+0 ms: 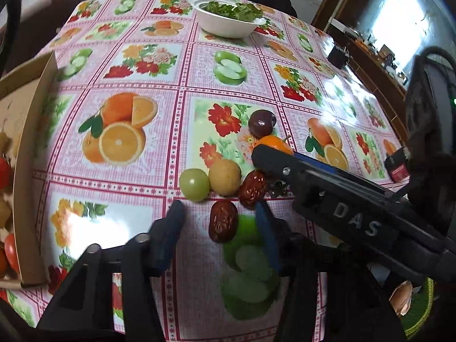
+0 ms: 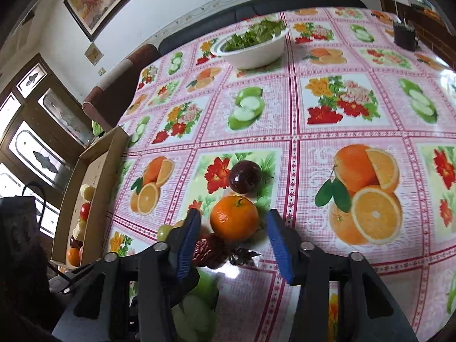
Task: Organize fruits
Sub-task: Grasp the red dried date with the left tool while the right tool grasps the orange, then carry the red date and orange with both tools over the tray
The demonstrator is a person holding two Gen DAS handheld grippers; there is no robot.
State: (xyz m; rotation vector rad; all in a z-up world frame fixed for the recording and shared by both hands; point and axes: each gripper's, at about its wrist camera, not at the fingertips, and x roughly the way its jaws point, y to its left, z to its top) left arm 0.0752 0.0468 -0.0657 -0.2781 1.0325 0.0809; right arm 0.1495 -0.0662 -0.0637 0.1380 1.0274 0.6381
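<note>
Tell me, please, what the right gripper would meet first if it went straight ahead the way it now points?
Most likely the orange: it sits on the tablecloth just ahead of the open right gripper, centred between its fingers. The plum lies beyond.

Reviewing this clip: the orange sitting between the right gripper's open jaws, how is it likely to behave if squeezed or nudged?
The orange looks round, so a nudge would probably roll it, perhaps into the dark plum behind it. The glossy tablecloth likely offers little grip. Its rind looks firm, so the right gripper, jaws open on either side, could probably close without bruising it.

White bowl of greens, probably lettuce.
</note>
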